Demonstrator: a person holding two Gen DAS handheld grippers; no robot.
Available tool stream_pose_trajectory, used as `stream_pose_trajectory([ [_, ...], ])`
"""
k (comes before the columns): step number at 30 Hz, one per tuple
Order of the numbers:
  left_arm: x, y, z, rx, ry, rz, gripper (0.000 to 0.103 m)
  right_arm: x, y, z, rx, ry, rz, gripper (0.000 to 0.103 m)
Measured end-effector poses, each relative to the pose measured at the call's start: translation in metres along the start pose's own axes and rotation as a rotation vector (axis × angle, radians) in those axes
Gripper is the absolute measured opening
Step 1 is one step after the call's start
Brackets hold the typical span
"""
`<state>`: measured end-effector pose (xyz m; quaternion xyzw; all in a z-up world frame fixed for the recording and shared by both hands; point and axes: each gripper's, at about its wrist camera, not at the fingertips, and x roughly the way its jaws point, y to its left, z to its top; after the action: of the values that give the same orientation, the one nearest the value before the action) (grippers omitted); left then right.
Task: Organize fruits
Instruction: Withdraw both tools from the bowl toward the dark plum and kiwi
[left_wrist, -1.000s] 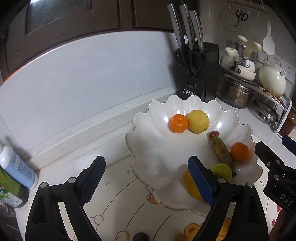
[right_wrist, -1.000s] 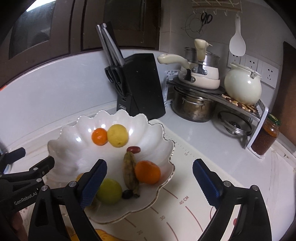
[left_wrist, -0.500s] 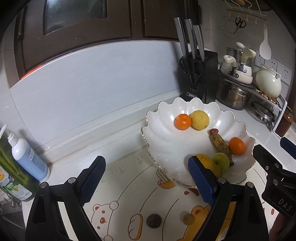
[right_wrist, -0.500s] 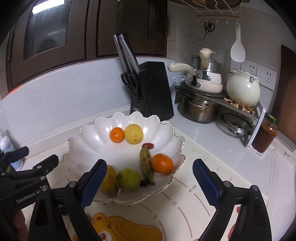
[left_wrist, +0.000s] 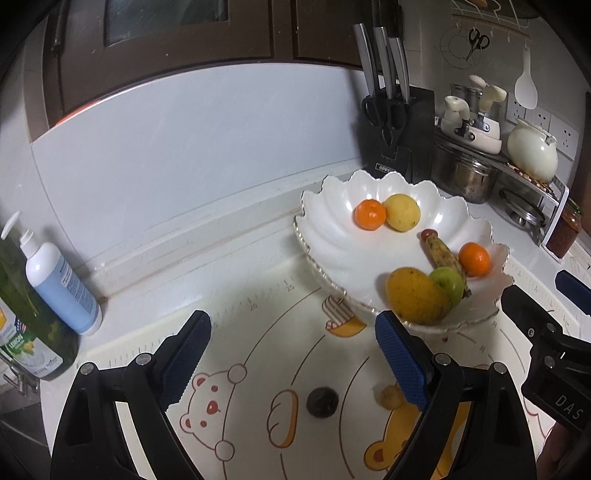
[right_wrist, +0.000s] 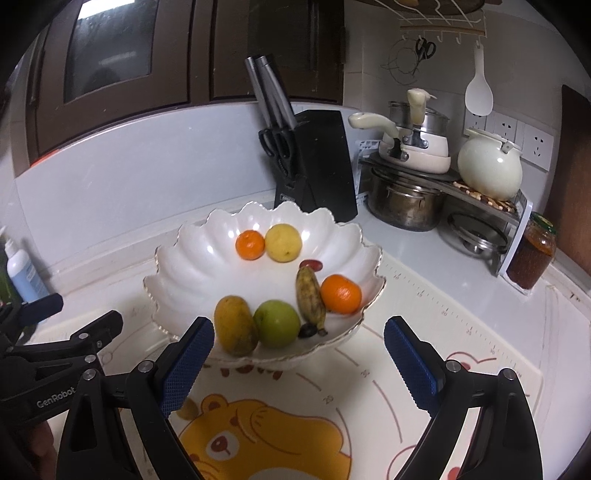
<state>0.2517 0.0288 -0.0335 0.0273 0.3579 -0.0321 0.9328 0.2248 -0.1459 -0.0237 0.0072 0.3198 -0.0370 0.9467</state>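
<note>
A: What does the left view show that the right one does not?

B: It shows two small things on the cartoon bear mat (left_wrist: 258, 369): a dark round fruit (left_wrist: 322, 401) and a small brownish fruit (left_wrist: 391, 396), both lying in front of the white scalloped bowl (left_wrist: 325, 236). A green lemon bottle (left_wrist: 33, 332) and a blue pump bottle (left_wrist: 59, 284) stand at the left of the worktop (left_wrist: 166, 295).

A: And the right view?

B: There the whole bowl (right_wrist: 184, 269) is seen, with a yellow mango (right_wrist: 235, 325), a green apple (right_wrist: 279, 323), a spotted banana (right_wrist: 310, 295), two oranges (right_wrist: 340, 293), a yellow lemon (right_wrist: 283, 242) and a red date (right_wrist: 310, 264) inside it. A black knife block (right_wrist: 317, 166) stands behind.

A: How are the grippers?

B: The left gripper (left_wrist: 293, 360) has its jaws wide apart and holds nothing. The right gripper (right_wrist: 299, 363) is the same, wide apart and empty.

A: What differs from one second ago?

B: Both grippers have drawn back from the bowl. The mango was half hidden by the left gripper's pad before; now it is clear, and the two loose fruits are fully in view.
</note>
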Motion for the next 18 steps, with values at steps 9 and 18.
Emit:
stream_pose_trajectory([
  [9,0.006,0.006,-0.022,-0.002,0.037,0.001,0.091,0.001,0.011,-0.019,-0.017,0.03,0.015,0.093],
  [18,0.015,0.002,-0.04,0.012,0.073,-0.009,0.09,0.002,0.012,-0.036,-0.03,0.053,0.008,0.093],
])
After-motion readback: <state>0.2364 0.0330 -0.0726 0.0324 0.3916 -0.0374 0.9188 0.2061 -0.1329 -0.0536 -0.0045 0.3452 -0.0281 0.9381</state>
